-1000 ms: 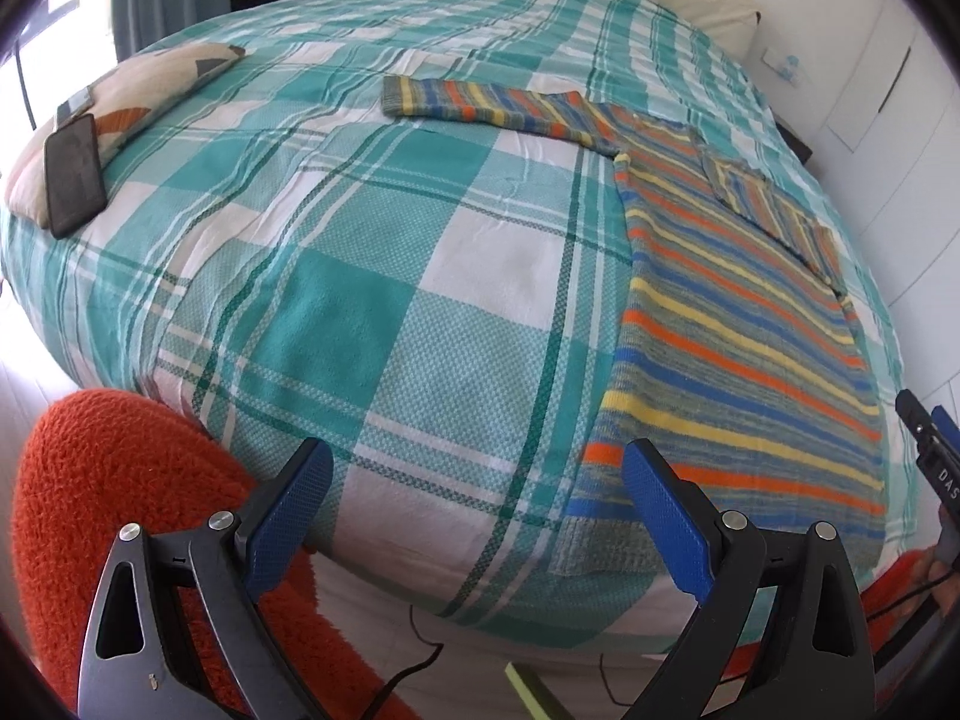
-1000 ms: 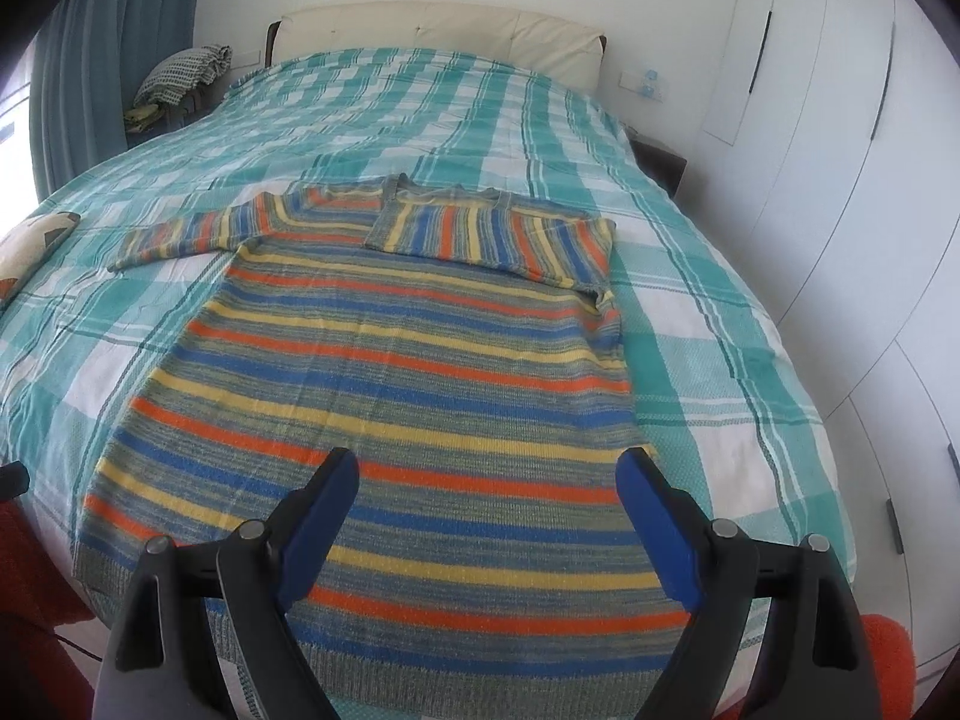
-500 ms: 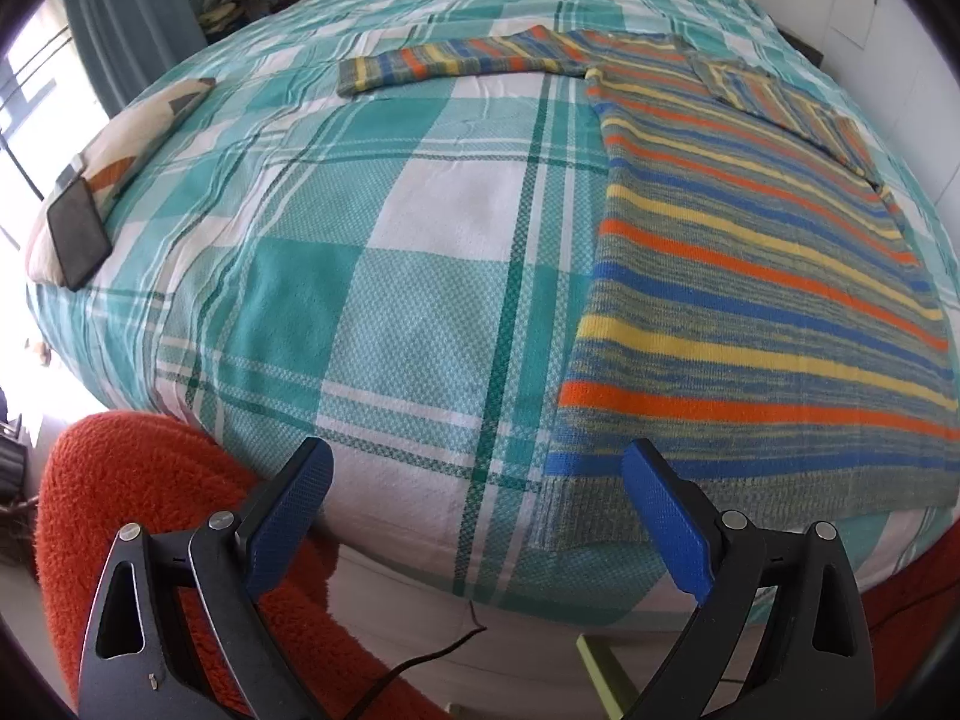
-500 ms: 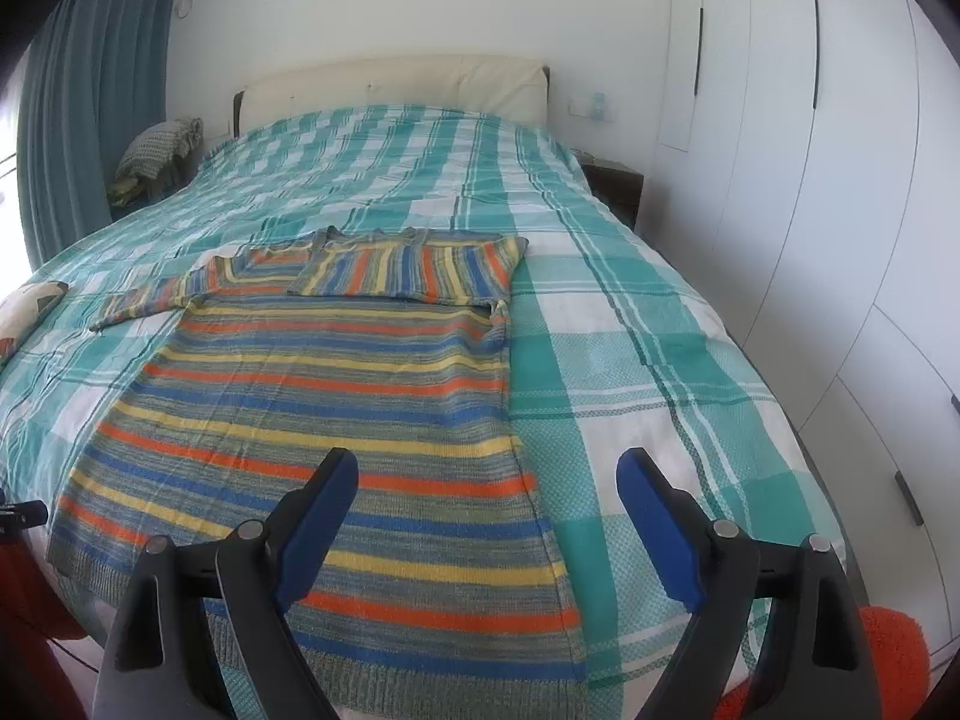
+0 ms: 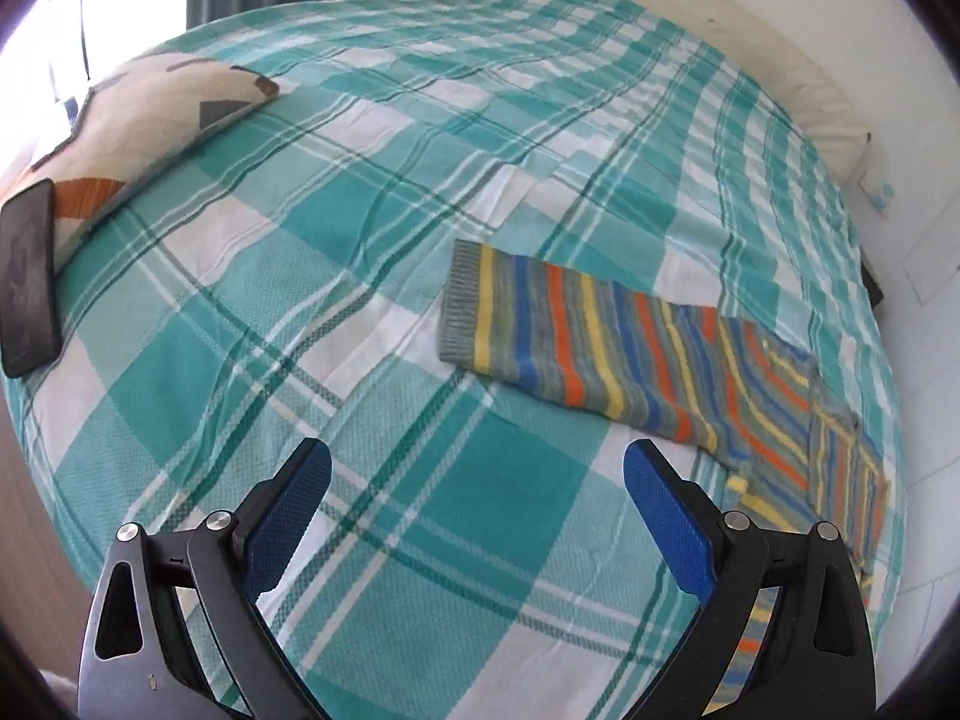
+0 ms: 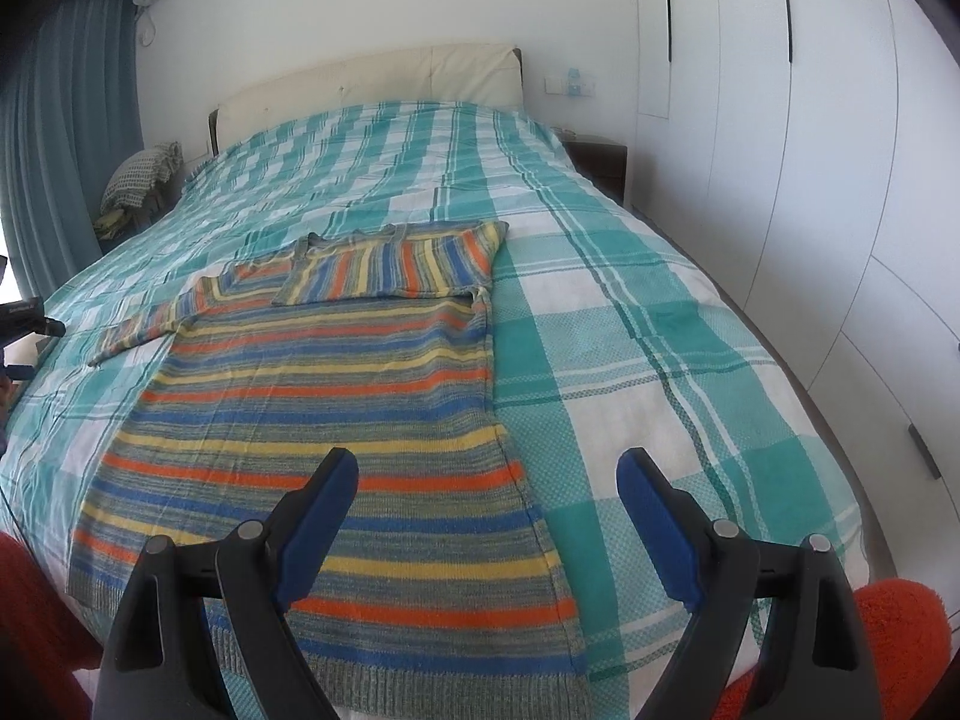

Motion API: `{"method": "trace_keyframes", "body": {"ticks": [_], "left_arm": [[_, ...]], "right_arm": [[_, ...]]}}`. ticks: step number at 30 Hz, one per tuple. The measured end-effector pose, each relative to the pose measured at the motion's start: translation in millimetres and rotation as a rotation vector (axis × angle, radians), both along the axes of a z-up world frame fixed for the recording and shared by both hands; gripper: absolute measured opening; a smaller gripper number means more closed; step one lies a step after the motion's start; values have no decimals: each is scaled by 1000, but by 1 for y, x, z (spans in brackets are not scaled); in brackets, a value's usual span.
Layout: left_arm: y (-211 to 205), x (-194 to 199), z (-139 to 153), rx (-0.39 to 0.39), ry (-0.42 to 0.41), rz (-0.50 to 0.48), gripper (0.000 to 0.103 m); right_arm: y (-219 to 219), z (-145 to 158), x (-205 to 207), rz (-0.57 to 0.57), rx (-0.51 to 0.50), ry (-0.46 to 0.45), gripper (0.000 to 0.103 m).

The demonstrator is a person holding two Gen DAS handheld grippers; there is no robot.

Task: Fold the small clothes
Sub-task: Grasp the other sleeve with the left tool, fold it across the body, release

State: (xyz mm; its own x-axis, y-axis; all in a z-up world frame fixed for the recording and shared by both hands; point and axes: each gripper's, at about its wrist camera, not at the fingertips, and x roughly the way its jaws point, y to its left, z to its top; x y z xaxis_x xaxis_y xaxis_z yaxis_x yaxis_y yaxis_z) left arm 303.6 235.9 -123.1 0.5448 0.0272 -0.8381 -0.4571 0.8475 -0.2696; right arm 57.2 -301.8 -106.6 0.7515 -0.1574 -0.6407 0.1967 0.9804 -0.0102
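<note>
Showing only leftward: phone [image 5: 27,282] on pillow [image 5: 144,114].

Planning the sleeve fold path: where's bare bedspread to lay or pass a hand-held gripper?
Free: the plaid bedspread right of the striped sweater, out to the wardrobe-side edge; the stretch from its collar to the headboard; the patch between the outstretched sleeve and patterned pillow. Crowded: that pillow corner, where a phone rests against it.

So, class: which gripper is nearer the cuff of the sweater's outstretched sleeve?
The left gripper: it hovers open over the bedspread just short of the cuff. The right gripper hangs open over the sweater's hem, far from it.
</note>
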Motion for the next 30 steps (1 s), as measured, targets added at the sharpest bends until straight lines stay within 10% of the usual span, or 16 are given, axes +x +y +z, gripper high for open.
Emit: {"method": "trace_keyframes", "body": {"ticks": [7, 10, 11, 21, 25, 28, 30], "left_arm": [[28, 75, -61, -61, 116, 82, 90], [15, 90, -60, -47, 128, 8, 6], [10, 95, -53, -61, 125, -29, 4], [-218, 108, 125, 95, -197, -672, 4], [-327, 111, 109, 97, -167, -892, 9], [-377, 122, 65, 112, -23, -917, 58], [-378, 127, 53, 112, 3, -854, 62]], "right_arm": [[15, -22, 9, 48, -22, 78, 87], [17, -27, 13, 61, -13, 92, 87], [17, -28, 14, 60, -4, 93, 87], [-13, -37, 21, 1, 143, 110, 87], [-18, -33, 19, -6, 169, 92, 87], [-21, -29, 14, -4, 166, 76, 87], [-24, -28, 13, -7, 170, 78, 87]]}}
